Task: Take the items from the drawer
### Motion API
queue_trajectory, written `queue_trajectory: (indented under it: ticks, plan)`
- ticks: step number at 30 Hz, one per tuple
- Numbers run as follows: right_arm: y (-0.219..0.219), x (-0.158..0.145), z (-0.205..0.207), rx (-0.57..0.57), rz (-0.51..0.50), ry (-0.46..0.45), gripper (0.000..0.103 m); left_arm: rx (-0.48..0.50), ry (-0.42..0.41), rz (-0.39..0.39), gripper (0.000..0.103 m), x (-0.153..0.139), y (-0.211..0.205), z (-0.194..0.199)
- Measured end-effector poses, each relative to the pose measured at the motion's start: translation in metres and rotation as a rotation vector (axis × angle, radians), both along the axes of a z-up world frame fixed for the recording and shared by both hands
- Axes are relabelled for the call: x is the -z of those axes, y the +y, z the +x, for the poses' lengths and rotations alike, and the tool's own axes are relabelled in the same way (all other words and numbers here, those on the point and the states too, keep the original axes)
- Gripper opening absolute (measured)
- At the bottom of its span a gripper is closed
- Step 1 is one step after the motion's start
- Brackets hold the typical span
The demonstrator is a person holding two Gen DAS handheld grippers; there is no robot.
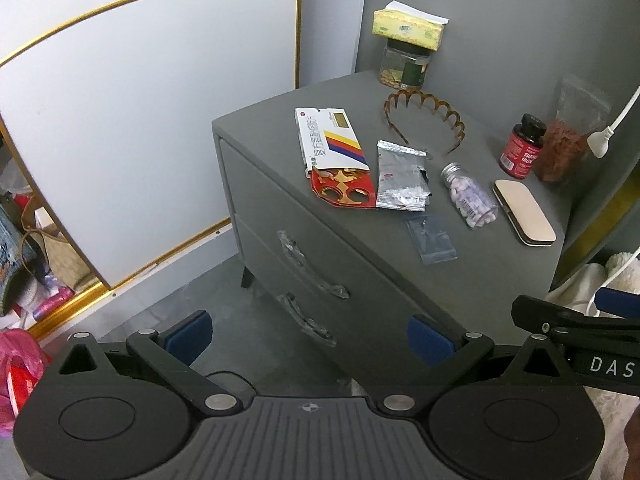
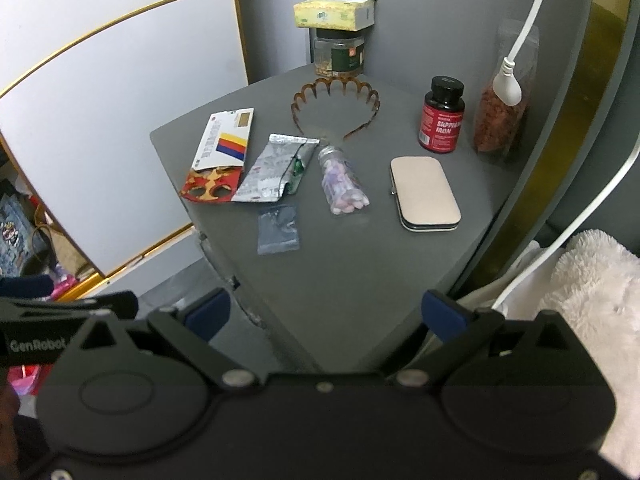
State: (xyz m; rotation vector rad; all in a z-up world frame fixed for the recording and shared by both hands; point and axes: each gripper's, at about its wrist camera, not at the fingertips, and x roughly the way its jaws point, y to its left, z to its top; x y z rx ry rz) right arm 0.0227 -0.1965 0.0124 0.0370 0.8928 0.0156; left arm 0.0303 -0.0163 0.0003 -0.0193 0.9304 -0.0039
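A grey nightstand (image 1: 360, 92) has two shut drawers; the upper drawer handle (image 1: 310, 266) and lower drawer handle (image 1: 308, 320) show in the left wrist view. On top lie a white medicine box (image 1: 326, 138), a red cut-out card (image 1: 344, 192), a foil packet (image 1: 402, 176), a small clear bag (image 1: 432, 238), a pill vial (image 1: 470, 196) and a beige case (image 1: 524, 212). My left gripper (image 1: 310, 338) is open and empty, in front of the drawers. My right gripper (image 2: 326, 316) is open and empty, above the nightstand's front corner (image 2: 340, 280).
At the back stand a jar (image 2: 340, 54) with a tissue box (image 2: 334, 12) on it, a brown toothed headband (image 2: 336, 106), a red iron bottle (image 2: 442, 116) and a bag of red bits (image 2: 502, 120). A white cable plug (image 2: 506, 88) hangs right. White fleece (image 2: 592, 280) lies right.
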Motion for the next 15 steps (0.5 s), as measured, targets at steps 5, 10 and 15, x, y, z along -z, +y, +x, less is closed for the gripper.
queue_trajectory:
  ticks: [5, 10, 15]
  plan:
    - [0.0043, 0.0007, -0.0025, 0.007, -0.004, -0.006, 0.103, 0.000, -0.001, 0.007, 0.103, -0.0011, -0.0023, 0.0009]
    - [0.0046, 0.0011, -0.0039, 0.007, -0.004, -0.004, 0.103, 0.003, 0.001, 0.011, 0.103, -0.0016, -0.0039, 0.0007]
    - [0.0039, 0.0011, -0.0047, 0.005, -0.002, -0.003, 0.103, 0.006, 0.002, 0.012, 0.103, -0.0019, -0.0041, 0.0002]
